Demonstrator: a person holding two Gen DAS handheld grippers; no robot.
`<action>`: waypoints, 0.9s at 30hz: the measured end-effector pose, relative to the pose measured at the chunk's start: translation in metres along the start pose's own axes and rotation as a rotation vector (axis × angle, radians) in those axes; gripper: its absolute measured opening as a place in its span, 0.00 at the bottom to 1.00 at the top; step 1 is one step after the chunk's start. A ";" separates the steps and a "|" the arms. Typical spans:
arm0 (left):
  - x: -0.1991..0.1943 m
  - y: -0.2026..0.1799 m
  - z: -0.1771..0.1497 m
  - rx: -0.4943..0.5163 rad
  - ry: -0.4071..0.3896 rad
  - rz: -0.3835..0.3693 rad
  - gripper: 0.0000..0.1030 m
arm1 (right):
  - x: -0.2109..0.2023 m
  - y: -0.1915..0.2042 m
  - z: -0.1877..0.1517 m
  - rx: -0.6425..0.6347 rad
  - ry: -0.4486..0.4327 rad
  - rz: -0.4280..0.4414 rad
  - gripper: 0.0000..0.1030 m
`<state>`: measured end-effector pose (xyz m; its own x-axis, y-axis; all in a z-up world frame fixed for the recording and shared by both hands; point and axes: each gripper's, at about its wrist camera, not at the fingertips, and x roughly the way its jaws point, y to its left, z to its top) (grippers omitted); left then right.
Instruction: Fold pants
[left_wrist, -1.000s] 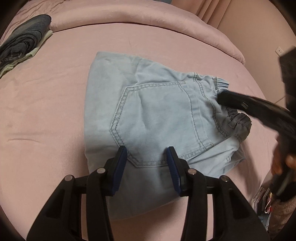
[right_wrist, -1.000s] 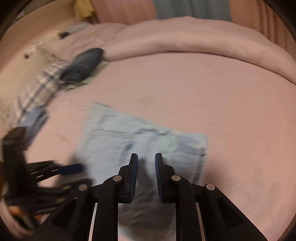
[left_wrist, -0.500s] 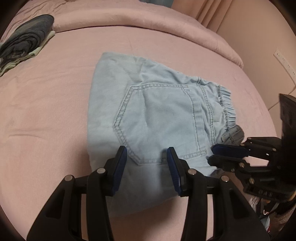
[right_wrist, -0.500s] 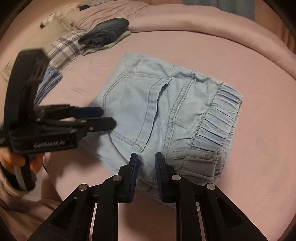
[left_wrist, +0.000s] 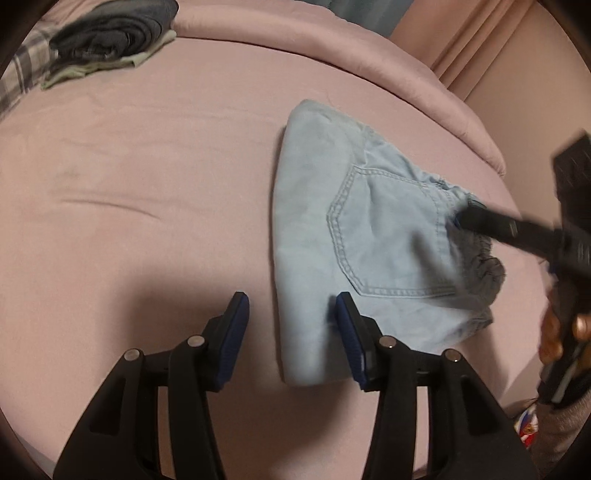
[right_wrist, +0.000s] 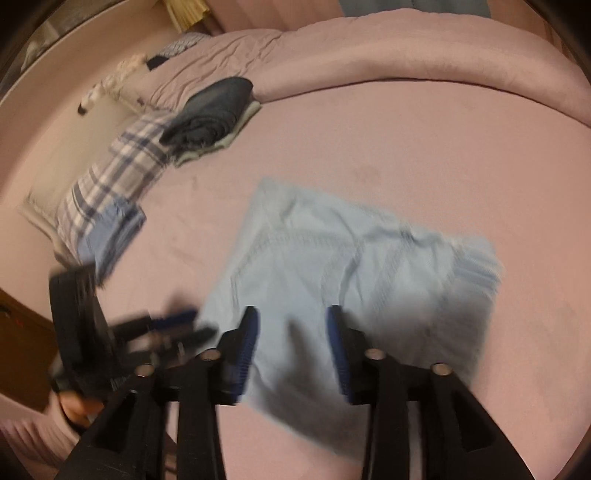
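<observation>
Spreading wide, both grippers (left_wrist: 291, 343) (right_wrist: 291, 350) hover over folded pants (left_wrist: 369, 251); only right-wrist view shows plaid cloth (right_wrist: 110, 188).

The left gripper (left_wrist: 291, 332) is spread wide, its 2 blue-padded fingers (left_wrist: 232, 332) pointing forward and down with nothing between them. The right gripper (right_wrist: 291, 347) is also parted, nothing between its 2 fingers. In the left wrist view, the right hand (left_wrist: 563, 328) wraps that gripper's handle at the far right.
</observation>
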<state>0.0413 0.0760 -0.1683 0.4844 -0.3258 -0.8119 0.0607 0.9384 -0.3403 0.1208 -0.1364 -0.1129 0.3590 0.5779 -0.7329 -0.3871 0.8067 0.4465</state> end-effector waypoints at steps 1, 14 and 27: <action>-0.001 0.000 -0.001 -0.005 0.008 -0.020 0.39 | 0.004 0.001 0.006 0.012 -0.003 0.008 0.57; -0.002 0.000 -0.014 0.034 0.030 -0.053 0.33 | 0.070 0.025 0.077 -0.055 0.041 -0.013 0.53; -0.003 0.002 -0.008 0.069 0.030 -0.048 0.33 | 0.135 0.030 0.085 -0.213 0.208 -0.177 0.45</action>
<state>0.0336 0.0779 -0.1705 0.4532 -0.3725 -0.8099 0.1439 0.9272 -0.3460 0.2297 -0.0235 -0.1552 0.2640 0.3756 -0.8884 -0.5110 0.8357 0.2014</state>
